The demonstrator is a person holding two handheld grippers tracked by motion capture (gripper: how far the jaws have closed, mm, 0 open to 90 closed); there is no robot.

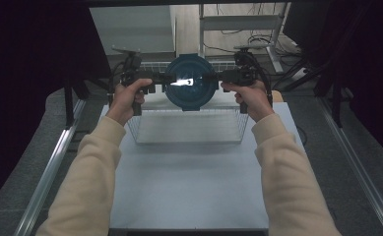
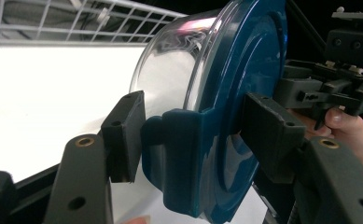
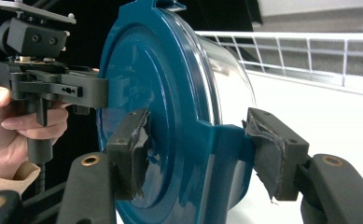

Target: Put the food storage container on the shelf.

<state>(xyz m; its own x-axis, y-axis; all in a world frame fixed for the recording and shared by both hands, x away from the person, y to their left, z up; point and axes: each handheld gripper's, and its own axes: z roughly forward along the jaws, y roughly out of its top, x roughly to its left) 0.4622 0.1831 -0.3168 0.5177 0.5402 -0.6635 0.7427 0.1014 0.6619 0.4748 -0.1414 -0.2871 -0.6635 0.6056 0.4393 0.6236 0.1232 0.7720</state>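
Note:
A round clear container with a dark blue clip-on lid (image 1: 191, 81) is held on its side in the air above a wire basket (image 1: 189, 112), lid facing me. My left gripper (image 1: 167, 78) clamps its left edge and my right gripper (image 1: 213, 77) its right edge. In the left gripper view the left gripper (image 2: 195, 135) is shut across a lid tab (image 2: 179, 154) and the lid face, with the clear bowl (image 2: 174, 70) behind. In the right gripper view the right gripper (image 3: 200, 151) pinches the lid (image 3: 146, 70) and the opposite tab; its pads (image 3: 132, 149) look frayed.
The white wire basket sits at the far end of a pale mat (image 1: 189, 182) on the table. Metal rails (image 1: 51, 167) run along both sides. Dark curtains flank the table, and a shelf frame (image 1: 238, 22) with cables stands behind.

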